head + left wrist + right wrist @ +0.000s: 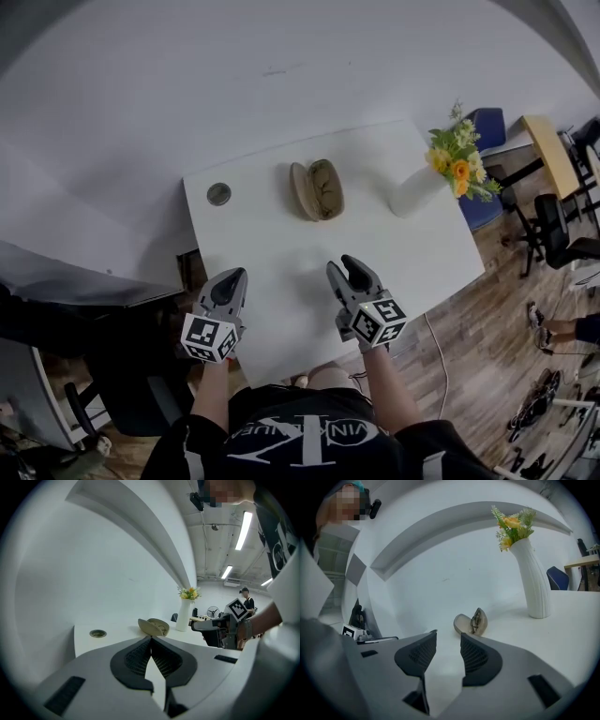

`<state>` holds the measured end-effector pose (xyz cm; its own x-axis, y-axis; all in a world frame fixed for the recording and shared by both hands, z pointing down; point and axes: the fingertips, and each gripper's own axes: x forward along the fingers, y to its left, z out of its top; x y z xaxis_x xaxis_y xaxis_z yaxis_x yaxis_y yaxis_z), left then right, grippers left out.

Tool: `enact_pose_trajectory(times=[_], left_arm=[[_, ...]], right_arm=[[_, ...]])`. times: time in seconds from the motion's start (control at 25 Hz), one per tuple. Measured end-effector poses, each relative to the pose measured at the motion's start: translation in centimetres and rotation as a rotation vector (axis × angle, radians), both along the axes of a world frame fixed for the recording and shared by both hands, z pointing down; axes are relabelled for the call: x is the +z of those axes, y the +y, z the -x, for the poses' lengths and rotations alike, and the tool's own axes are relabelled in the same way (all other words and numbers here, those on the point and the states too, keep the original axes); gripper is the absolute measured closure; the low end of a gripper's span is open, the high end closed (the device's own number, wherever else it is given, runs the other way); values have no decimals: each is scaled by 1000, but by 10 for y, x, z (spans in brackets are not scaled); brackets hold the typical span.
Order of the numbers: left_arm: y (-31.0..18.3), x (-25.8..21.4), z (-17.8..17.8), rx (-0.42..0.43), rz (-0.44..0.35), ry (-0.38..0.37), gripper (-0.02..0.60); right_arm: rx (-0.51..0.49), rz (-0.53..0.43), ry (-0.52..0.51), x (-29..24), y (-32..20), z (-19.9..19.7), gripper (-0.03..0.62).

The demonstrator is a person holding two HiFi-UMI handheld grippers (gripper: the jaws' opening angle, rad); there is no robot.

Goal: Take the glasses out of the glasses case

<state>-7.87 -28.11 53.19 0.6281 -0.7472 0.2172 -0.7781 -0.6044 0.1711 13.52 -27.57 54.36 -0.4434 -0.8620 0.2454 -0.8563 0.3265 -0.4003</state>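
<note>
Beige glasses case [300,190] lies open — glasses [324,187] inside.

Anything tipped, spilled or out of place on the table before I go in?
Nothing stands out. The beige clamshell glasses case lies open on the white table with the dark-rimmed glasses inside, and the white ribbed vase of yellow flowers stands upright. Nothing is spilled.

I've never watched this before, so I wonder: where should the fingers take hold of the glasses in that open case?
Probably the frame's exposed rim near the bridge. The glasses lean in one half of the glasses case, which opens toward the right gripper, its fingers apart. So coming from that near side looks easiest; the shell walls block the other sides.
</note>
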Motion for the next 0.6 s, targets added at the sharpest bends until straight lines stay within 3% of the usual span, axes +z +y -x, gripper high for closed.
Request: enact_pose_trajectory(times=[0.32, 0.6], left_arm=[[-13, 9, 13, -36, 19, 8, 566], [-35, 15, 4, -34, 21, 17, 566]], right_arm=[[-3, 7, 24, 1, -47, 12, 430], [-9, 94, 114, 17, -87, 12, 437]])
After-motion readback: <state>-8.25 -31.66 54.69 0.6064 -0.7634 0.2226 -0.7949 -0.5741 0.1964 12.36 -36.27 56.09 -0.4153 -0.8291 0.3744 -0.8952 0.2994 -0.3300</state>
